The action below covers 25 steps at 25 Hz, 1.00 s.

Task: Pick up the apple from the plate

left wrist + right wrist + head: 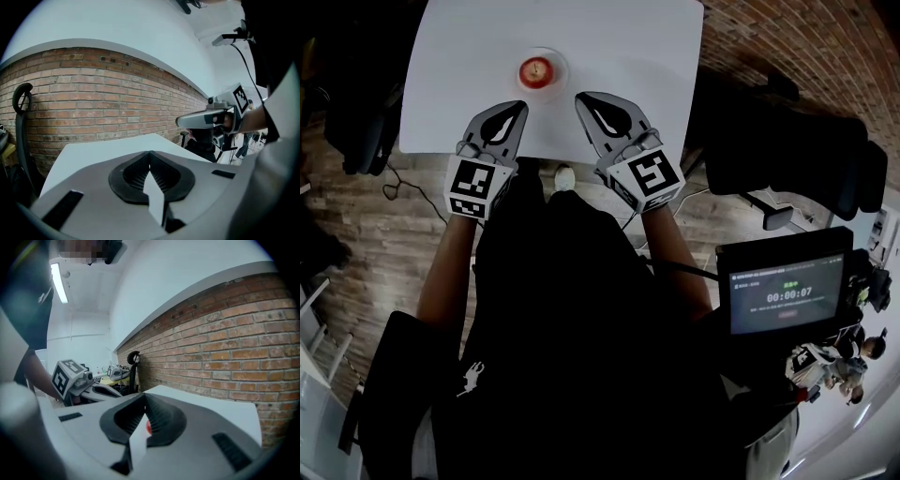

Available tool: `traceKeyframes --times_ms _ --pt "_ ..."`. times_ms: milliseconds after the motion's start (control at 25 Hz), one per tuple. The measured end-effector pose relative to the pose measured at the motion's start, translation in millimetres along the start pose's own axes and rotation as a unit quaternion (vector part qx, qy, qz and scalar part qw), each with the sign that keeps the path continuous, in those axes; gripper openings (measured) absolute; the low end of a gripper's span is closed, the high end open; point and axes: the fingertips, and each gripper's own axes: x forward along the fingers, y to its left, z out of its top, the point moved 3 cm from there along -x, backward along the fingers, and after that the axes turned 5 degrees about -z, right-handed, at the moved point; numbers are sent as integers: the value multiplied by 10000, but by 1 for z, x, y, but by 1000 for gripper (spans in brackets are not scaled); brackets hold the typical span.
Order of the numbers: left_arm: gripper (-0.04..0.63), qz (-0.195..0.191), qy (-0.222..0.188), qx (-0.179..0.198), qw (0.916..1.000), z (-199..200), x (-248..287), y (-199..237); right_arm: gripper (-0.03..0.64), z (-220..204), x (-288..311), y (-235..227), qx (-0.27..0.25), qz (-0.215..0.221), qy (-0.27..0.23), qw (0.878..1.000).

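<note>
A red apple (536, 70) sits on a small pale plate (558, 62) near the middle of the white table (628, 56). Both grippers hover over the table's near edge, short of the plate. My left gripper (520, 106) is just below and left of the apple, jaws shut and empty. My right gripper (580, 97) is below and right of it, also shut and empty. In the right gripper view a red sliver of the apple (148, 427) shows through the gap behind the closed tips (144, 395). The left gripper view shows only its closed jaws (150, 153) and bare table (93, 150); the apple is hidden there.
A brick wall (103, 93) stands beyond the table's far side. Black chairs flank the table at left (356, 122) and right (787, 159). A monitor (786, 291) with a timer stands at the lower right. The floor is wood planks with a cable (403, 183).
</note>
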Motion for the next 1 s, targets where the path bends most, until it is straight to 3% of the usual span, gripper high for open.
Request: traceKeyframes --times_ms 680,1000 --pt "6 -305 412 -192 9985 -48 37 38 4 -69 80 -9 29 -5 770 9970" --pt "6 -311 589 -167 9976 -60 45 37 5 -96 88 -19 33 -133 1076 9941"
